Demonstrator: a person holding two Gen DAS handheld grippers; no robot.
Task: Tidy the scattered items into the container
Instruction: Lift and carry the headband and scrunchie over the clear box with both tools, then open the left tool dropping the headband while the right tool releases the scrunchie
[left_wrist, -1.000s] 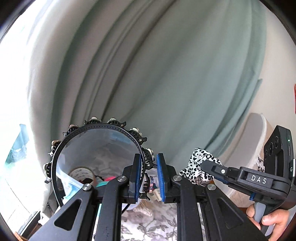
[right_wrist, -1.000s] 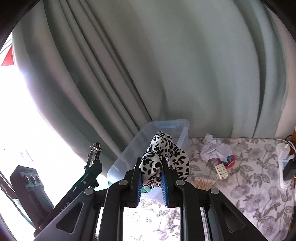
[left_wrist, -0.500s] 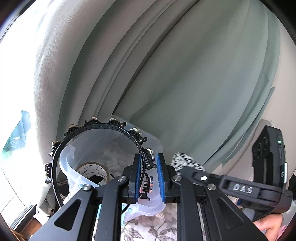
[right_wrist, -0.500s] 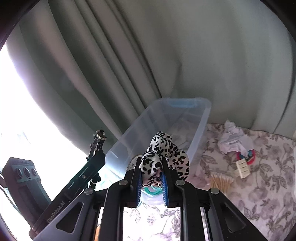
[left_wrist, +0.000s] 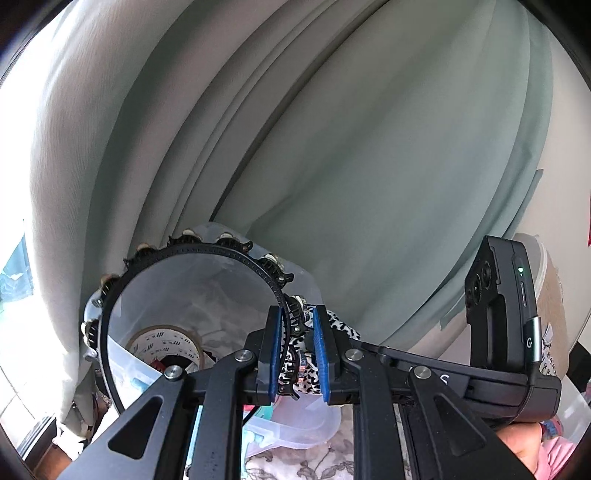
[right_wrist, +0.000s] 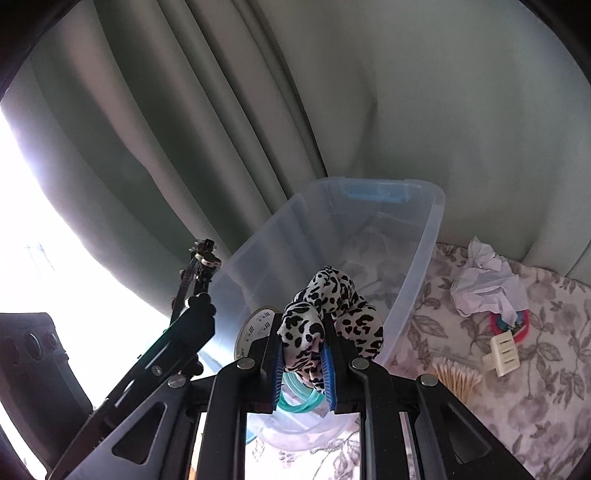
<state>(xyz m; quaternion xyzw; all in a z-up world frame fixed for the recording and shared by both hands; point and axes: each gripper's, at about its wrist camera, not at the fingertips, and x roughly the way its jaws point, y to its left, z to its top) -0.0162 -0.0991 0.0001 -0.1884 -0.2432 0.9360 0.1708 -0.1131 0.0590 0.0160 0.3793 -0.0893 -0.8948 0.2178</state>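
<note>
Curtains (right_wrist: 258, 129) back container (right_wrist: 424, 240) (tissue (right_wrist: 484, 284), cotton swabs (right_wrist: 456, 378) beside).

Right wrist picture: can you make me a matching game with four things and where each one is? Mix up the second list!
Things:
1. spotted scrunchie
2. roll of tape
3. crumpled tissue
4. cotton swabs

Places:
A. inside the clear plastic bin
B. lying in a bundle on the flowery cloth, close to the gripper's right arm
C. pinched in the right gripper
D. on the flowery cloth, to the right of the bin, farther back

Pairs: 1-C, 2-A, 3-D, 4-B
</note>
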